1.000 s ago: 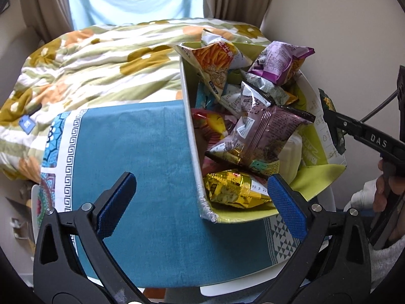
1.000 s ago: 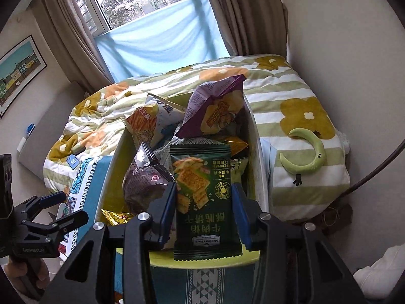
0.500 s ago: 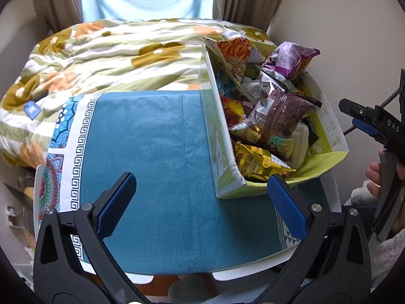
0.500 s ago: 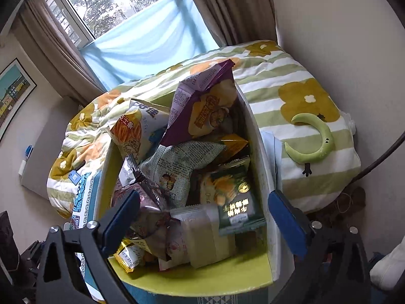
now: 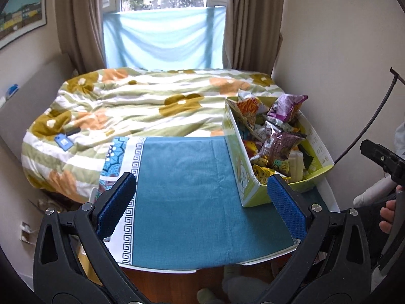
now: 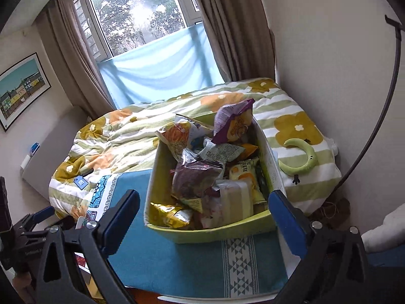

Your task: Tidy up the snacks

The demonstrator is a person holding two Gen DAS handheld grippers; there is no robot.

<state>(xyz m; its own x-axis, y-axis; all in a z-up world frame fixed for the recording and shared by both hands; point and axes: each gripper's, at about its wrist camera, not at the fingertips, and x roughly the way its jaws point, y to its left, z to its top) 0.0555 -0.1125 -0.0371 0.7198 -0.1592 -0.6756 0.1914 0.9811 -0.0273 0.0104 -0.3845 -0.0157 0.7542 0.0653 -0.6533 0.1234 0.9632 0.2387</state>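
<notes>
Snack box on bench, heaped with packets. Left gripper and right gripper released, empty, near box.

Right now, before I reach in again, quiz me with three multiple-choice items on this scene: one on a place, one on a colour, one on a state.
1. Where does the snack box stand?
A. on the blue cloth
B. on the floor
C. on the windowsill

2. What colour is the bag sticking up highest from the box?
A. red
B. purple
C. black

3. How is the right gripper?
A. shut on a green packet
B. shut and empty
C. open and empty

Answers:
1 A: the box's base rests on the cloth, at its right side in the left wrist view.
2 B: the tall bag at the far end is purple with a yellow picture.
3 C: its blue pads stand wide apart with nothing between them; the box lies beyond.
</notes>
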